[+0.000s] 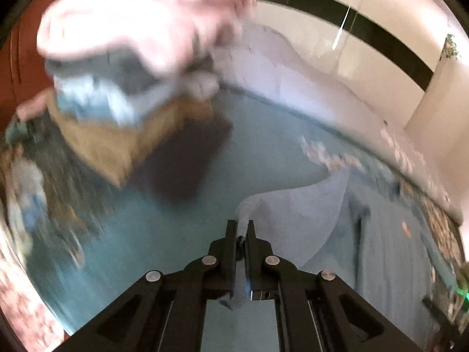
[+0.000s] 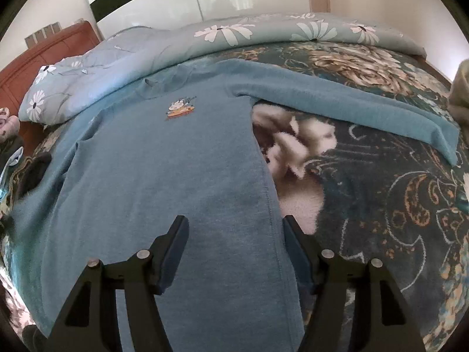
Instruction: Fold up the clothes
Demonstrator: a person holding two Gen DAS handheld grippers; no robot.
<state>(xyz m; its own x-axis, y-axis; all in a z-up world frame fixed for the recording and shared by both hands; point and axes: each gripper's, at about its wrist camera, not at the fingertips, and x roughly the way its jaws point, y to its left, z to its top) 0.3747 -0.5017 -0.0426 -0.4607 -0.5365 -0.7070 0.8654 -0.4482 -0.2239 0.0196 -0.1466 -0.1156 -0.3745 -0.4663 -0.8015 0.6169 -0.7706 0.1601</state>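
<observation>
My left gripper (image 1: 242,225) has its jaws pinched nearly together on a bunched fold of the blue sweater (image 1: 307,223), the cloth squeezed up between the tips and trailing away to the right of them in a loose, lifted sheet. Beyond that fold the view is smeared: a pile of clothes (image 1: 123,67) sits up and to the left, pink on top, blue and tan beneath, too blurred to sort further.

My right gripper (image 2: 236,224) hangs with its jaws spread wide, holding nothing. The blue sweater (image 2: 164,158) lies flat directly under and ahead of them; its right side seam runs just inside my right finger (image 2: 296,243), while my left finger (image 2: 176,240) is over the body of the garment. A small printed emblem (image 2: 180,108) marks the chest farther ahead. One sleeve (image 2: 337,99) stretches out to the right across the patterned blanket (image 2: 395,193). A daisy-print quilt (image 2: 222,33) is heaped along the far side, touching the sweater's upper edge.
</observation>
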